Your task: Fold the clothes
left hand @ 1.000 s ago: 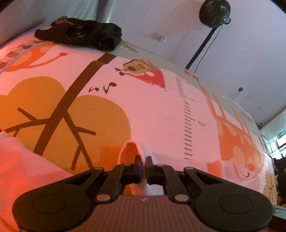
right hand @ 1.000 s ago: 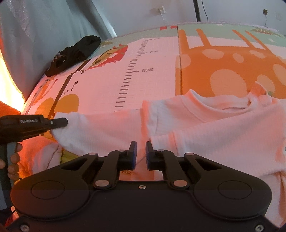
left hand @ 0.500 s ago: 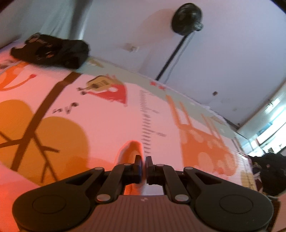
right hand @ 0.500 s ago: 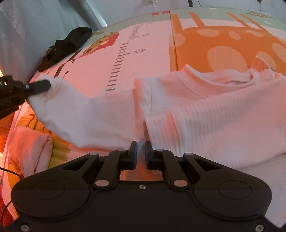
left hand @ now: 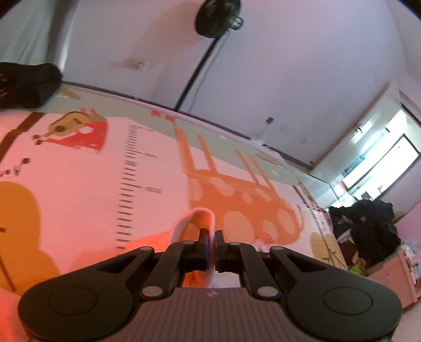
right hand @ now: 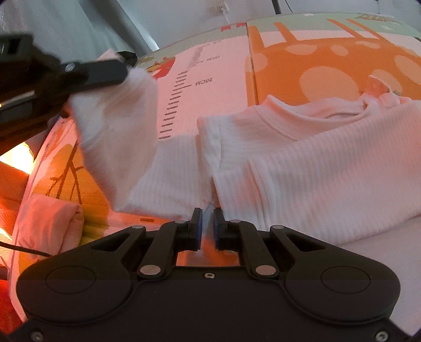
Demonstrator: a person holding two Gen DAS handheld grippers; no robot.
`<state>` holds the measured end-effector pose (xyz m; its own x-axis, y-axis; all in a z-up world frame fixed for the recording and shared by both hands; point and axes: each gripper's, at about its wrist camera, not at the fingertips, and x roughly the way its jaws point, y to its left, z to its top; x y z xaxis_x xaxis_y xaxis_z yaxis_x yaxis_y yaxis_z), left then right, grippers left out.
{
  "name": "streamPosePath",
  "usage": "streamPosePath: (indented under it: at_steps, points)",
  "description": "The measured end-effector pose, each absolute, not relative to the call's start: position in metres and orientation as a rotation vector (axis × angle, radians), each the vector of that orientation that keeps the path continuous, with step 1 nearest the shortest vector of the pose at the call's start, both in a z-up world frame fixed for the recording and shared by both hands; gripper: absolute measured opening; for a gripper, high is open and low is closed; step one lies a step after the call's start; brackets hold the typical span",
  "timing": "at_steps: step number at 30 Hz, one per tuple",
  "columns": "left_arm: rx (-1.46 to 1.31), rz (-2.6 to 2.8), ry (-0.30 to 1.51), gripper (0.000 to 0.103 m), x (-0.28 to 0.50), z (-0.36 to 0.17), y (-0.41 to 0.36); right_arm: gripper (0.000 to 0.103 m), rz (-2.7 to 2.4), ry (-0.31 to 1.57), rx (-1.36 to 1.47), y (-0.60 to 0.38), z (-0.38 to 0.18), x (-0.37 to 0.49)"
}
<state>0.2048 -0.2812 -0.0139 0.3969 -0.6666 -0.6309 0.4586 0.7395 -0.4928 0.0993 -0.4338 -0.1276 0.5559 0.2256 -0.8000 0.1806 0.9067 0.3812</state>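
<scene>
A white ribbed long-sleeve top (right hand: 302, 163) lies flat on the patterned play mat (right hand: 302, 68). My left gripper (left hand: 212, 234) is shut on the cuff of its sleeve (left hand: 193, 219) and holds it lifted above the mat. In the right wrist view the left gripper (right hand: 126, 65) carries the sleeve (right hand: 115, 123) up and over toward the body of the top. My right gripper (right hand: 208, 214) has its jaws nearly closed at the underarm seam, low over the mat; whether it pinches fabric is unclear.
A folded pink garment (right hand: 47, 226) lies on the mat at the left. A black garment (left hand: 23, 84) sits at the mat's far edge. A standing fan (left hand: 218, 18) is by the wall. Dark clutter (left hand: 368, 223) stands to the right.
My left gripper has lifted the sleeve cuff off the mat and swung it up and to the right, toward the top's body. The right gripper has stayed at the underarm.
</scene>
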Motion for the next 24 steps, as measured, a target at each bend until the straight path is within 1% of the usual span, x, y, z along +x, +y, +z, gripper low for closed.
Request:
streamPosePath:
  at_steps: [6,18,24]
  points:
    - [-0.237,-0.789,0.911,0.004,0.196,-0.011,-0.310,0.008,0.042,0.961,0.463,-0.441,-0.117,0.088]
    - [-0.201,-0.896,0.909,0.004,0.177,-0.008,-0.368,0.008,0.048,0.899,0.554,-0.487,-0.090,0.051]
    - [-0.200,-0.912,0.919,0.004,0.170,-0.009,-0.385,0.008,0.077,0.898,0.652,-0.517,-0.089,0.027]
